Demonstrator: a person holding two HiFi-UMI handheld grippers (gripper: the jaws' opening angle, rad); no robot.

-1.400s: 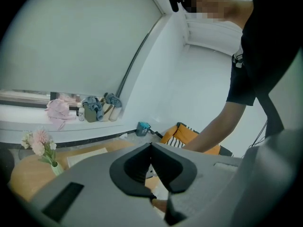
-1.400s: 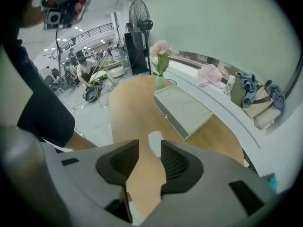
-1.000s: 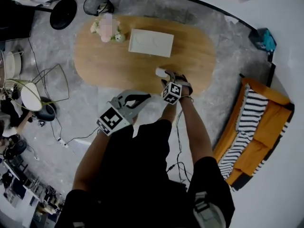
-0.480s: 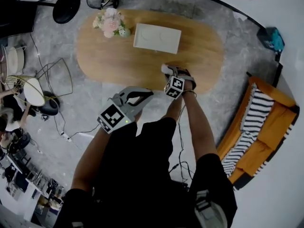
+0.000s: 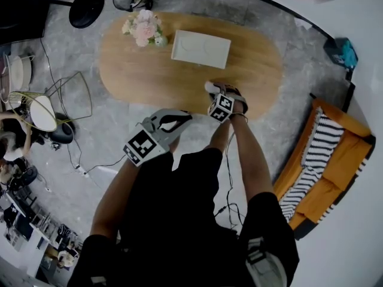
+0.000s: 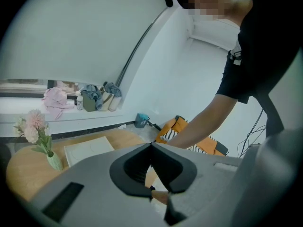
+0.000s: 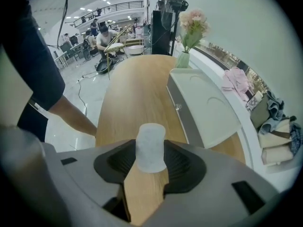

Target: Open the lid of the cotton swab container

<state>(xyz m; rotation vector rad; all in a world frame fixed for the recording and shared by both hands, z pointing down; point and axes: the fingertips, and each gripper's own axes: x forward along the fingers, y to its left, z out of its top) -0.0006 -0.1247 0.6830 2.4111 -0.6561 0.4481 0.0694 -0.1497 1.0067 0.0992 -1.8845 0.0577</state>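
Note:
The cotton swab container [image 7: 150, 148], a small frosted white cylinder, stands upright on the oval wooden table [image 5: 149, 76] near its front edge. In the head view the container [image 5: 209, 88] shows just beyond my right gripper [image 5: 216, 93]. That gripper points steeply down. Its jaws have just been closing with the container between them, and in the right gripper view the right gripper [image 7: 150, 161] has its pads against the container's sides. My left gripper [image 5: 179, 120] hangs off the table's front edge, over the floor. In the left gripper view the left gripper [image 6: 151, 146] is shut and holds nothing.
A flat white box [image 5: 200, 48] lies at the table's far side, with a vase of pink flowers [image 5: 142, 27] to its left. An orange sofa with a striped throw [image 5: 323, 160] stands to the right. A fan base [image 5: 87, 8] and cables sit on the floor at left.
The head view has shifted slightly, so the table sits a little further right. Both grippers keep much the same places, the right one still over the container.

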